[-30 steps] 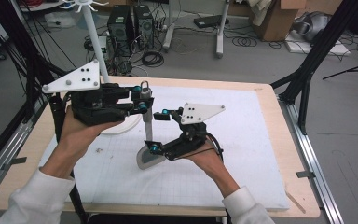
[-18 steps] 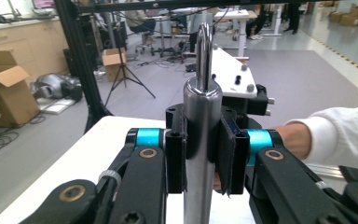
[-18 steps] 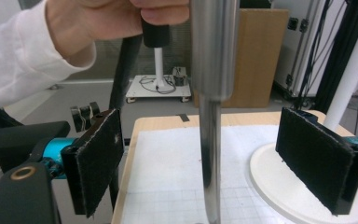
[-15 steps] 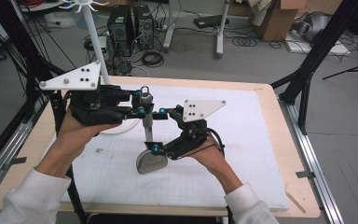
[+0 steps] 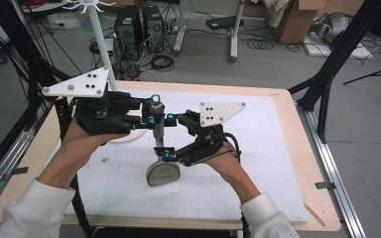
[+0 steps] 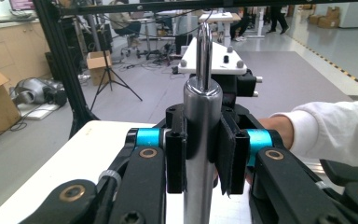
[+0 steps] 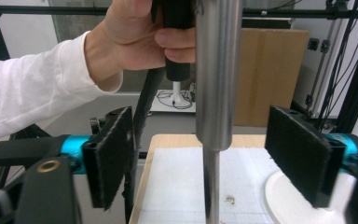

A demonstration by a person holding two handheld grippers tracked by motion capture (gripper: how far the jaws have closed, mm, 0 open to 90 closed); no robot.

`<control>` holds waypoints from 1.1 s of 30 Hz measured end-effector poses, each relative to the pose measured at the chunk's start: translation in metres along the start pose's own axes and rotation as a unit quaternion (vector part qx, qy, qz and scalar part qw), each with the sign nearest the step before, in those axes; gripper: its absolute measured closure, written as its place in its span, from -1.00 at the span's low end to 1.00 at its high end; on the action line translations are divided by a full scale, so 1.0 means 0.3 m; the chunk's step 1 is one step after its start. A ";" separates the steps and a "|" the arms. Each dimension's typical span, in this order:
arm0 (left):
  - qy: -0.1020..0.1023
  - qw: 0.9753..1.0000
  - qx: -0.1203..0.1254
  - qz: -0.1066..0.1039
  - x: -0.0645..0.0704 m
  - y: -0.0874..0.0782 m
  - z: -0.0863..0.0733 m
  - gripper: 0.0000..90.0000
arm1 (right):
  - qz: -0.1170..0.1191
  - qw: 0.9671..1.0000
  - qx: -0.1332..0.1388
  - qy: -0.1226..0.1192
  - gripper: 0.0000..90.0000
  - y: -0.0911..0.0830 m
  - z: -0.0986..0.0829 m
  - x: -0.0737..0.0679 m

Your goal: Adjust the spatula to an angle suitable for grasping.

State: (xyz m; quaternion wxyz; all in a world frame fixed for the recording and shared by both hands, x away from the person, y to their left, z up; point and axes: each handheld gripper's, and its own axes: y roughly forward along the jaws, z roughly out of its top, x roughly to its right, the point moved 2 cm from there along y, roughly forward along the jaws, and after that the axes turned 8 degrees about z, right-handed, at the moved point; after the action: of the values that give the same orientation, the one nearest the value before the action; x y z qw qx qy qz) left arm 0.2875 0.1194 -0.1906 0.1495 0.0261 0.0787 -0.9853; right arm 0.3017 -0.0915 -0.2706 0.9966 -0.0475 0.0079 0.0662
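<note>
The left hand-held gripper (image 5: pixel 151 119) clenches the steel handle (image 6: pixel 200 135) of a metal spatula (image 5: pixel 162 171), keeping it upright with its blade resting on the white surface (image 5: pixel 258 163) near the centre. The right hand-held gripper (image 5: pixel 164 153) stands released, its pads (image 7: pixel 109 154) apart on either side of the lower shaft, likely ready to take over the grip. A white plate (image 7: pixel 284 196) lies just beside.

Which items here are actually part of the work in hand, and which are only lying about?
In use:
- metal utensil, held upright, its flat head on the mat
- left gripper, shut on its handle near the top
- right gripper, open around the shaft lower down

Lying about:
- white plate on the white mat
- white stand behind the table
- computer towers and a cardboard box on the floor
</note>
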 end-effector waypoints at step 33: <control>0.015 1.000 -0.006 0.002 0.018 0.009 -0.003 0.65 | -0.021 0.999 0.016 -0.020 0.67 -0.016 0.022 -0.013</control>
State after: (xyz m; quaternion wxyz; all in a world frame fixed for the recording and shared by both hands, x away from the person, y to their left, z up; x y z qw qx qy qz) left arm 0.2831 0.1156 -0.1924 0.1508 0.0402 0.0871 -0.9839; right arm 0.2985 -0.0961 -0.2636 0.9984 -0.0305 -0.0122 0.0462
